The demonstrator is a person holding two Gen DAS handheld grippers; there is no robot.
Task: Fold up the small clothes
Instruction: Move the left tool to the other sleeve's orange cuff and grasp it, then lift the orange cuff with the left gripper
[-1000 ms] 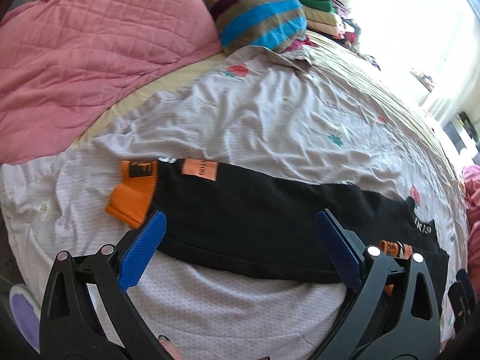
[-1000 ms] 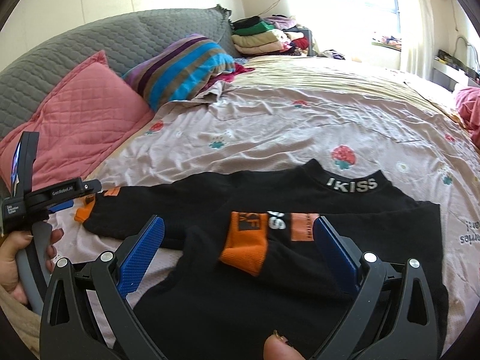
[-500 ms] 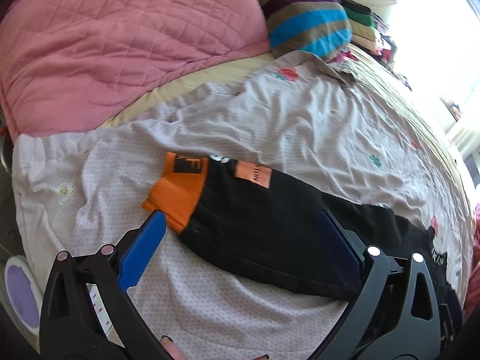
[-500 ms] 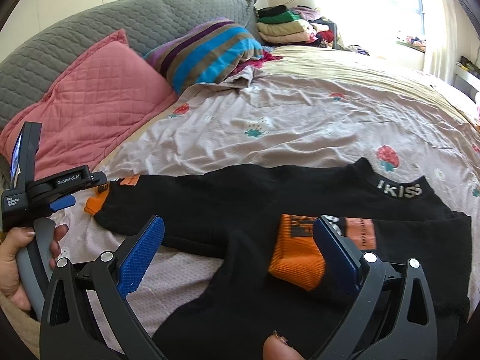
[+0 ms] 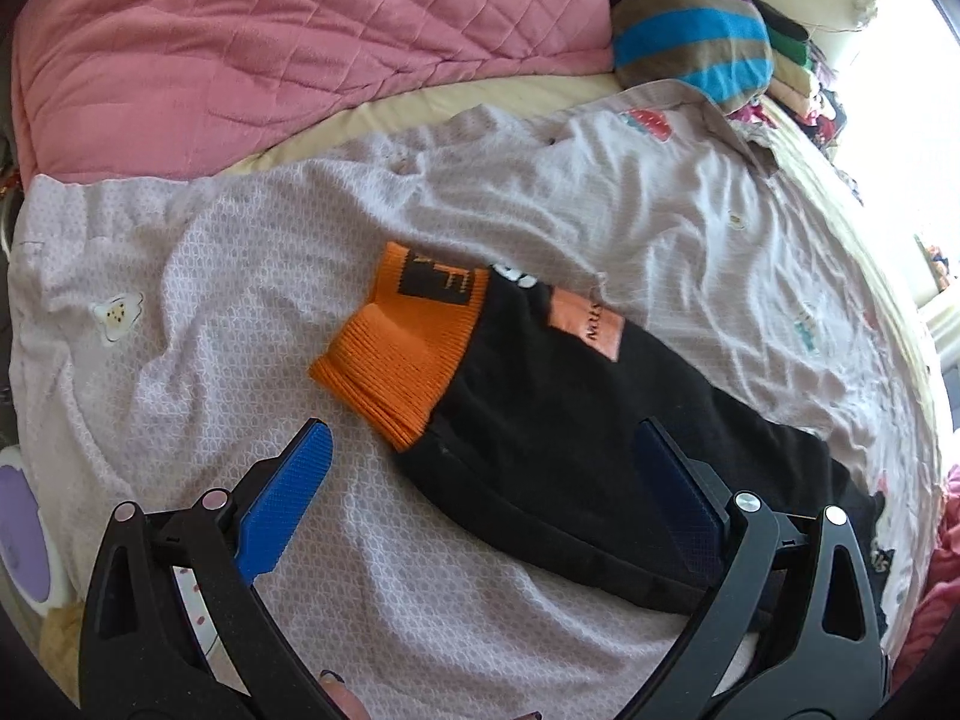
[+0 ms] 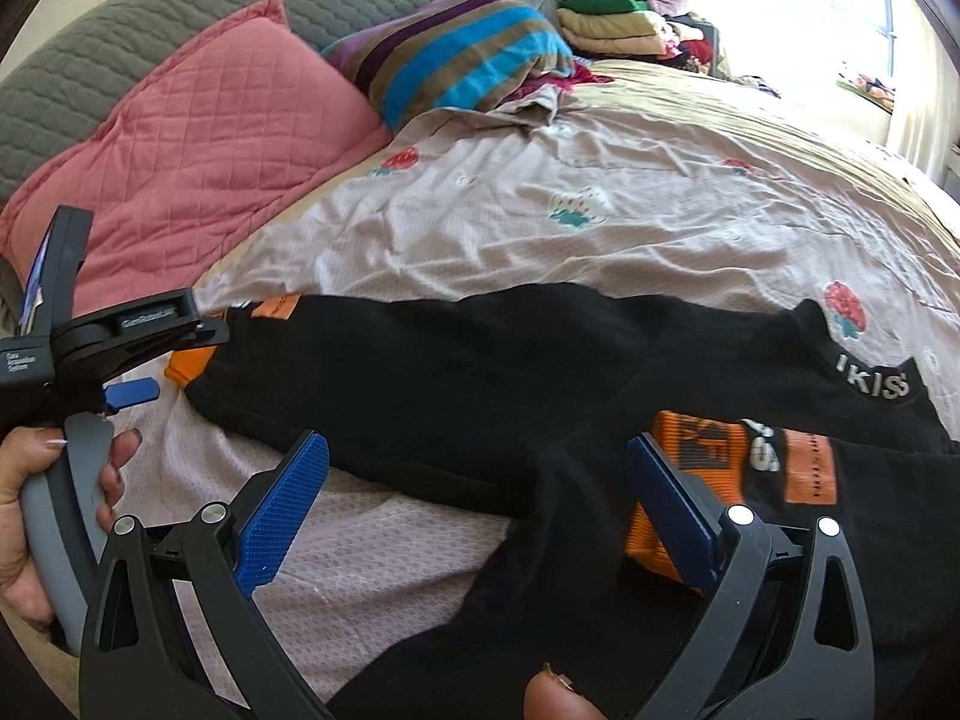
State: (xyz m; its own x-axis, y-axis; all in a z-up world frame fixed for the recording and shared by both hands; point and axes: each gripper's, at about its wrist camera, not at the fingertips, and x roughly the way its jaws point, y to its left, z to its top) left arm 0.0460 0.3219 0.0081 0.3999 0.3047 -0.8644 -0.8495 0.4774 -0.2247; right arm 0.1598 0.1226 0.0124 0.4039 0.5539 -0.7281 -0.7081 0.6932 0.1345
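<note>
A black sweater (image 6: 492, 372) with orange cuffs lies flat on the bed. Its left sleeve (image 5: 570, 420) stretches out, ending in an orange cuff (image 5: 402, 342). Its other sleeve is folded across the body, with its orange cuff (image 6: 702, 456) near the "KISS" collar (image 6: 870, 384). My left gripper (image 5: 480, 480) is open and empty, hovering just above the left sleeve near its cuff; it also shows in the right wrist view (image 6: 129, 390). My right gripper (image 6: 474, 486) is open and empty over the sweater's body by the armpit.
A pink quilted pillow (image 6: 198, 138) and a striped pillow (image 6: 462, 48) lie at the head of the bed. A stack of folded clothes (image 6: 606, 18) sits far back. The flower-print sheet (image 6: 600, 222) spreads beyond the sweater.
My left gripper has moved left along the sleeve toward its orange cuff. My right gripper has shifted left, away from the folded cuff. Both stay open.
</note>
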